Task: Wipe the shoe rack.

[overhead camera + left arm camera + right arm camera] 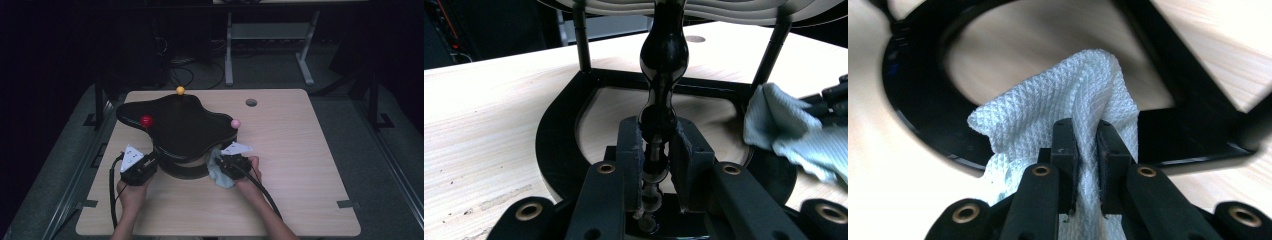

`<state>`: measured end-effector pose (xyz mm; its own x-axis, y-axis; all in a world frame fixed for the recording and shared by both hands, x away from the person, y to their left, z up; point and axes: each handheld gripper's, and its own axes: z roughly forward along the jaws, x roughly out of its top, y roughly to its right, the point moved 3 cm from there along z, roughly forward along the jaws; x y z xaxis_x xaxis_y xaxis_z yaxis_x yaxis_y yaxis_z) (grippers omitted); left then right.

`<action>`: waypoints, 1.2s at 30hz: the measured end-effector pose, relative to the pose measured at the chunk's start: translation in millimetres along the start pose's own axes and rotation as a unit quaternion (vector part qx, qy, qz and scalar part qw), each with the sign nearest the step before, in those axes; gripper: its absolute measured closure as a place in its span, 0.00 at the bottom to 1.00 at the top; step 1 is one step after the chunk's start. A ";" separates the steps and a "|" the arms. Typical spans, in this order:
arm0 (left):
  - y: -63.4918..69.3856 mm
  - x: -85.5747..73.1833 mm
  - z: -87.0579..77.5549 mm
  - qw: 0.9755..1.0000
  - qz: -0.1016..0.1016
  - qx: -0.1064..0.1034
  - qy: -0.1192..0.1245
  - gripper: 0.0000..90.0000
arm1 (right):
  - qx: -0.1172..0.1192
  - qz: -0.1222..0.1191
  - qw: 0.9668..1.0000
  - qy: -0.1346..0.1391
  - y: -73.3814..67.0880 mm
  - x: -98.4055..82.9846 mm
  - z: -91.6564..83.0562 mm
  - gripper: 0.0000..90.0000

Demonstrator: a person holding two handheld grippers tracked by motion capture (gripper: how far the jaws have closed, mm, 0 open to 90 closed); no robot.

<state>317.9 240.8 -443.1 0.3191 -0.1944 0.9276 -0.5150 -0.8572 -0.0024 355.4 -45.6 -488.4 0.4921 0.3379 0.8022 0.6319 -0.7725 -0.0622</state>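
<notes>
While the left hand-held gripper (656,165) clamps the stand's black post (663,65), the right hand-held gripper (1087,150) pinches a white cloth (1058,105). The cloth touches the stand's black base (913,115) — near side of the counter (300,150).

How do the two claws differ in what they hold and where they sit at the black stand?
The left claw is shut on the stand's glossy black turned post, a hard upright part. The right claw is shut on a soft white waffle-weave cloth, bunched against the stand's flat black base ring. In the high view the left claw sits at the stand's left, the right at its right. Both are closed.
</notes>
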 end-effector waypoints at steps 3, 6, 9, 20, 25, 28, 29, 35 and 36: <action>0.6 0.0 0.5 1.000 -0.002 0.000 0.001 0.84 | -0.005 0.010 1.000 0.000 3.6 -1.0 -1.3 0.90; 0.5 0.0 0.4 1.000 -0.001 -0.001 0.001 0.84 | 0.017 -0.007 1.000 0.000 -11.2 -0.3 0.1 0.90; 0.5 -0.1 0.3 1.000 0.000 -0.001 0.001 0.84 | 0.026 -0.030 0.999 -0.003 -22.3 0.5 0.6 0.90; 0.7 -0.3 0.3 1.000 0.000 0.000 0.001 0.84 | 0.032 -0.024 0.999 0.003 -22.4 -1.3 0.3 0.90; 1.7 -0.3 0.0 1.000 0.001 -0.003 0.001 0.84 | 0.019 -0.019 1.000 0.003 -11.1 -1.8 -0.5 0.90; 2.6 0.0 0.9 1.000 0.000 -0.005 0.001 0.84 | 0.000 0.006 1.000 0.004 1.8 -3.2 -3.0 0.90; 2.2 -0.1 1.0 1.000 -0.001 -0.006 0.002 0.84 | -0.004 0.003 1.000 0.006 -0.4 -3.9 -3.0 0.90; 2.2 0.0 1.0 1.000 0.000 -0.005 0.001 0.84 | 0.017 0.000 1.000 0.011 -4.8 -6.4 -4.9 0.90; 2.2 0.0 1.0 1.000 0.000 -0.005 0.001 0.84 | 0.011 0.009 1.000 0.010 -1.7 -7.3 -5.9 0.90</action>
<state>317.5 238.5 -443.5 0.3175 -0.1927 0.9285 -0.5226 -0.8526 0.0017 347.3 -49.9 -490.7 0.4904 0.3133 0.8132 0.6362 -0.7664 -0.0884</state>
